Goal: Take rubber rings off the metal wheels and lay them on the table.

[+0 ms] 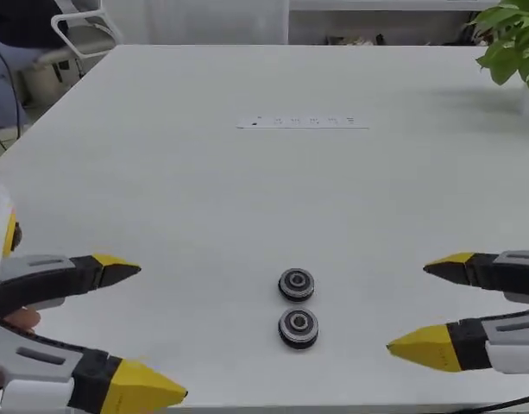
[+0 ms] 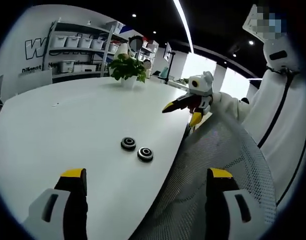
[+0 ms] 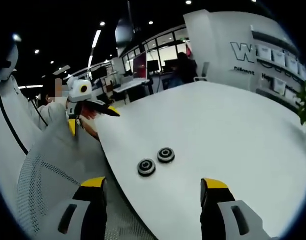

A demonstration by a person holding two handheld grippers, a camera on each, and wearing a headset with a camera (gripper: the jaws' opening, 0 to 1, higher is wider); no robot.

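1. Left gripper (image 1: 160,332): it is hovering over the near left of the white table (image 1: 247,190). Its yellow-tipped jaws are standing wide apart and gripping nothing. In the left gripper view (image 2: 146,172) the jaws are framing the table edge and a grey mesh chair back (image 2: 217,165). In the right gripper view it is showing beyond the table edge (image 3: 93,122), likewise spread.
2. Label strip (image 1: 303,122): it is lying flat at mid-table, well beyond the wheels; its print is too small to read.
3. Far metal wheel (image 1: 297,284): it is lying flat near the front edge, between the two grippers and touched by neither. It is also showing in both gripper views (image 2: 128,143) (image 3: 165,155).
4. Near metal wheel (image 1: 298,329): it is lying flat just beside the far one, closer to the table edge (image 2: 145,154) (image 3: 146,167).
5. Rubber rings (image 1: 283,329): they are sitting as dark bands around both wheels, and none is lying loose on the table.
6. Right gripper (image 1: 406,308): it is hovering at the near right, well apart from the wheels. Its jaws are spread wide and holding nothing (image 3: 153,182). In the left gripper view it is appearing past the table edge (image 2: 178,116).
7. Potted plant (image 1: 510,39): it is standing at the far right corner.
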